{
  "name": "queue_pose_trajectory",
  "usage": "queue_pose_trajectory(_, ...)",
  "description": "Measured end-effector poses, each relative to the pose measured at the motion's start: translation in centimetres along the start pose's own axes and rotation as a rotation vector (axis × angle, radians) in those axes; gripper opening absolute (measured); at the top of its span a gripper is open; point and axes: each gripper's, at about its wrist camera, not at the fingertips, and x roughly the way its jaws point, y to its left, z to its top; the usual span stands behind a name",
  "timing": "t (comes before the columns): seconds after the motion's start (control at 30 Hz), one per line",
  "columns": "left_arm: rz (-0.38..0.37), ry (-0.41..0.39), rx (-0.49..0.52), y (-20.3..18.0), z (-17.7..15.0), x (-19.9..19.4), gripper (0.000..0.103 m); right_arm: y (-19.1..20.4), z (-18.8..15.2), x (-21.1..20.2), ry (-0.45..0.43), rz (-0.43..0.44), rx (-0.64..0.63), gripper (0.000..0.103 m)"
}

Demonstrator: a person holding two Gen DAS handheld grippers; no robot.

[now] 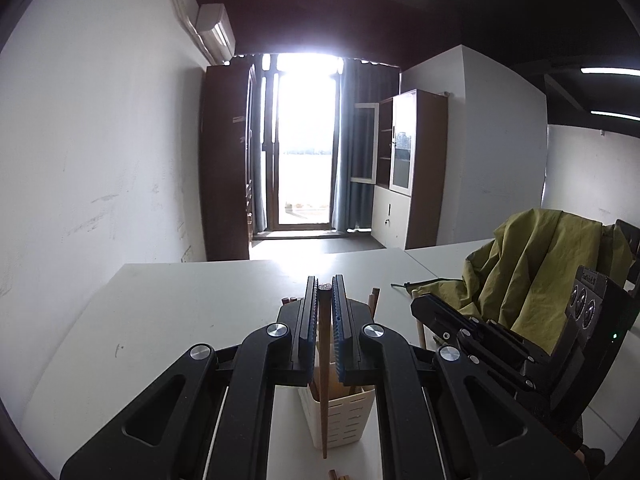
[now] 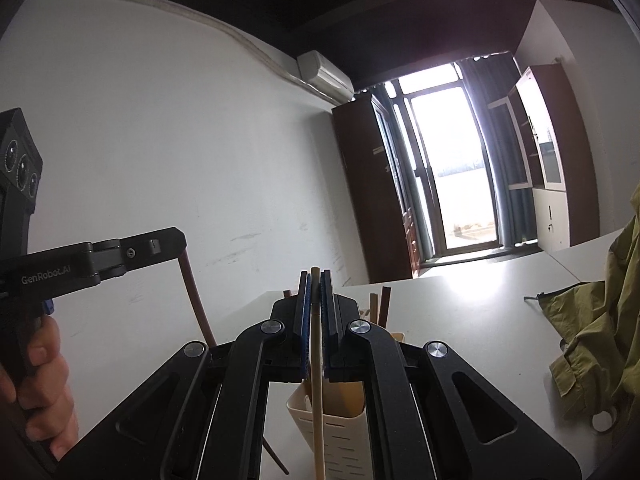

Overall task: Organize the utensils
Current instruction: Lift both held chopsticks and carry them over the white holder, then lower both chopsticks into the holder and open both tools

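Brown chopstick hangs upright, pinched near its top in the left gripper, tip outside the cream holder. Pale chopstick is pinched likewise by the right gripper, above the holder. Both look light, stiff, slick and thin; gripping high lets them swing. White table below.

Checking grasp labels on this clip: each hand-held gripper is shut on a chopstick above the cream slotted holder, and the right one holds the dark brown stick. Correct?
Not quite. The right hand-held gripper is shut on a pale chopstick, as the right wrist view shows; the left hand-held gripper holds the dark brown chopstick. Both are above the cream slotted holder.
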Motion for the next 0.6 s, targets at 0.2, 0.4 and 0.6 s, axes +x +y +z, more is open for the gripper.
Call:
queue_pose_trajectory(0.2,-0.005,-0.058,-0.016,0.3,1.8,-0.5,0.006,-0.4,0.8,1.2,-0.057,0.000,-0.016,0.005)
queue_pose_trajectory(0.4,0.010,-0.116,-0.002,0.3,3.6,-0.9,0.006,-1.2,0.9,2.8,-0.111,-0.001,-0.004,0.005)
queue_pose_trajectory(0.6,0.009,-0.139,0.005,0.2,5.3,-0.6,0.006,-1.1,1.4,3.4,-0.218,0.022,-0.033,0.005)
